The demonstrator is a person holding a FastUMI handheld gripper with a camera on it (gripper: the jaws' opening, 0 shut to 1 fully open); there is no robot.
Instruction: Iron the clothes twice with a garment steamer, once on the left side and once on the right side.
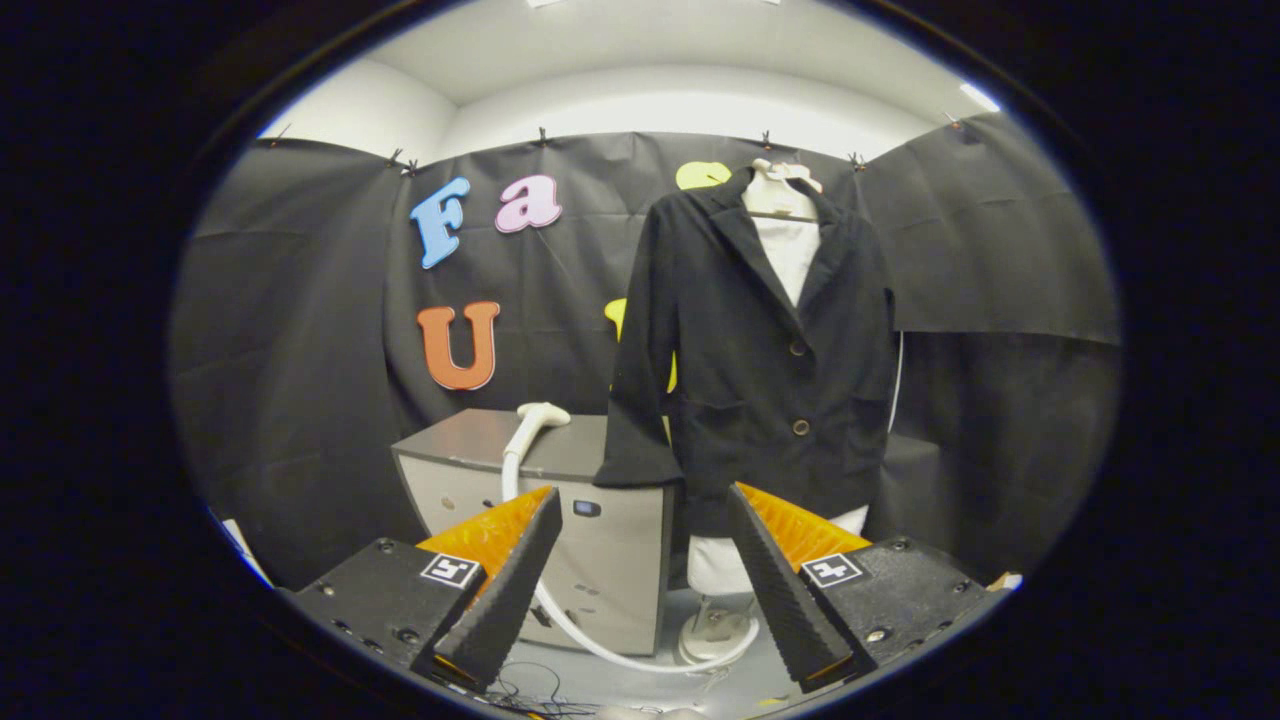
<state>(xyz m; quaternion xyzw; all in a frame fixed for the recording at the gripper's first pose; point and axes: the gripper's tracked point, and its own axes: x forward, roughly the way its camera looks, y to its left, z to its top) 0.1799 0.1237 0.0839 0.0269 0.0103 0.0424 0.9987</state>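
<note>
**Steamer head waited on the cabinet – nothing gripped yet**

The gripper [640, 535] hung with fingers spread, empty. The steamer head [541, 415] lay on the grey cabinet [470, 440], left of the black jacket [760, 350] – handle roughly upright, nozzle tipped toward the jacket. Best approach, I judged: straddle the handle squarely, mind the hose [600, 640].

Gripper [640, 520]: fingers spread, nothing between.
Ahead: open.
Far left: grey box cabinet [560, 500], white steamer hose [600, 640].
Far right: black jacket on mannequin [770, 350].
</note>
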